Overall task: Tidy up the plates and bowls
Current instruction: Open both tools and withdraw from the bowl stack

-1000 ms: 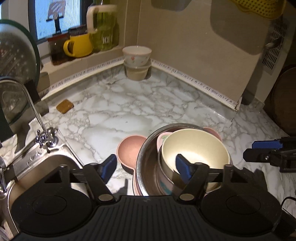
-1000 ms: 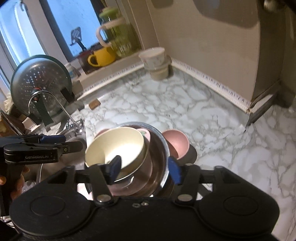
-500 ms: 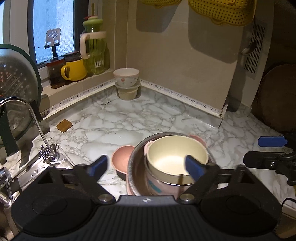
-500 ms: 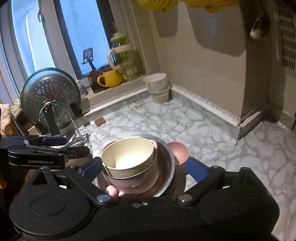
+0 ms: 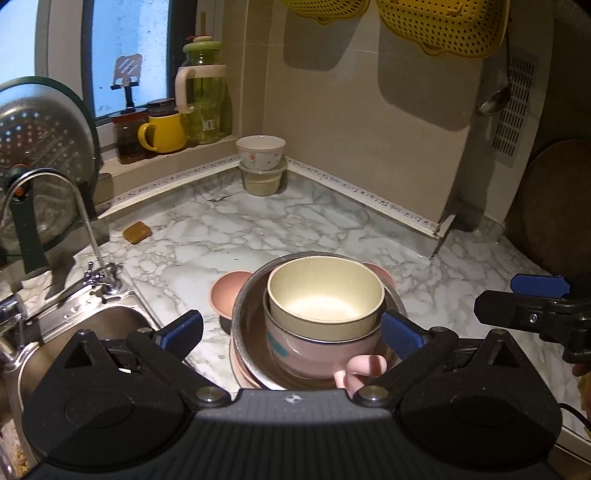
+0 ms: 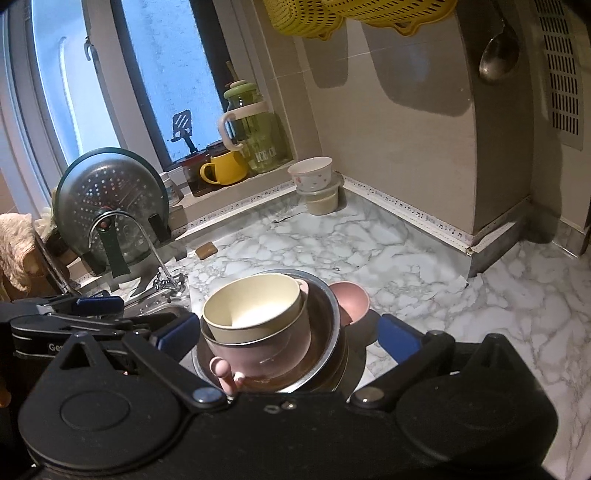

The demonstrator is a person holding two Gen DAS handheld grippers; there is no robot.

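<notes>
Gleaming marble counter (image 5: 258,236), tiled corner walls (image 5: 369,129)

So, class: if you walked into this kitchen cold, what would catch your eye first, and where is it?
First, the nested stack on the marble counter beside the sink: a cream bowl inside a pink cup, both sitting in a steel bowl. Both open claws frame it, the left claw and the right claw. Next, the yellow colanders hanging on the wall above, and the yellow mug on the window sill.

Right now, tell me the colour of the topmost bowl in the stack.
Cream round bowl, clearest in the left wrist view.
</notes>
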